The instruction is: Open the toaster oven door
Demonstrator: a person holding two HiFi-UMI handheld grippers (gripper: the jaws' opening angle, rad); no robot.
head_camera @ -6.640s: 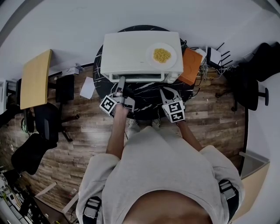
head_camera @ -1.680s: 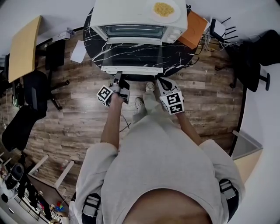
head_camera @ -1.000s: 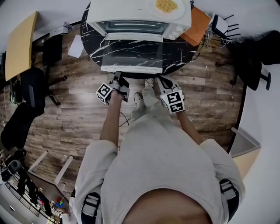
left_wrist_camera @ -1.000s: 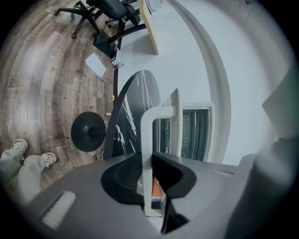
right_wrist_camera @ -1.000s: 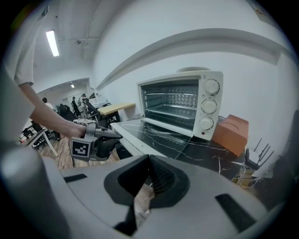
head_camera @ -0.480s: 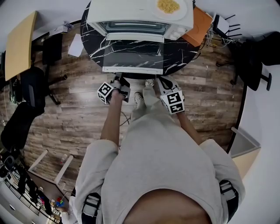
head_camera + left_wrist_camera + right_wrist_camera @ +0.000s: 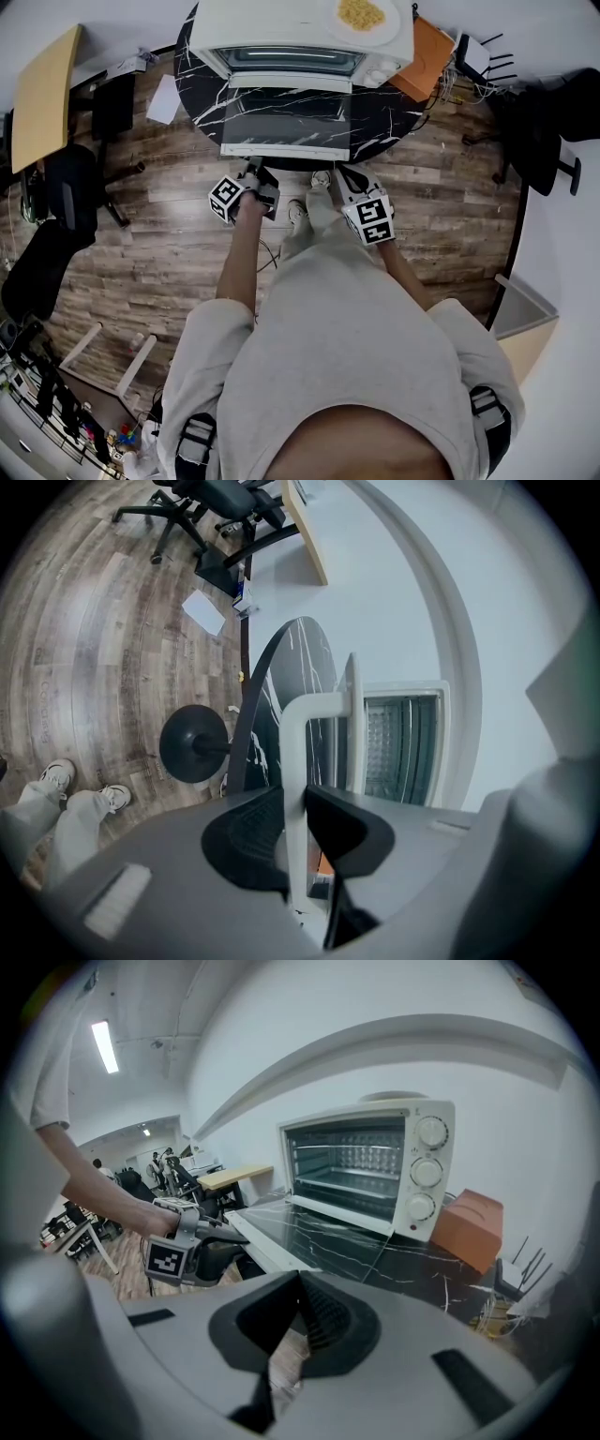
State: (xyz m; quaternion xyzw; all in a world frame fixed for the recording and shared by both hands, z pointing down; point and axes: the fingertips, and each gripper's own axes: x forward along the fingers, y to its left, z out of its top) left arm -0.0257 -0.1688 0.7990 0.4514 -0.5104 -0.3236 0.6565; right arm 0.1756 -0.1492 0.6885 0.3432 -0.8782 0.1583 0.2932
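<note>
The white toaster oven stands on a round black marble table, its glass door folded down flat toward me. My left gripper holds the door's white handle at its left end. In the left gripper view the handle bar runs between the pads and touches both, while the jaws are opening slightly. The open oven cavity shows beyond it. My right gripper hangs shut and empty below the table's edge, right of the door. The right gripper view shows the oven and the lowered door.
A plate of yellow food rests on the oven's top. An orange box sits right of the oven, with routers and cables behind it. Office chairs and a wooden desk stand on the floor to the left.
The door, closed in the oldest frame, now lies fully down. Over the last second the left gripper stays on the handle and both grippers barely shift.
</note>
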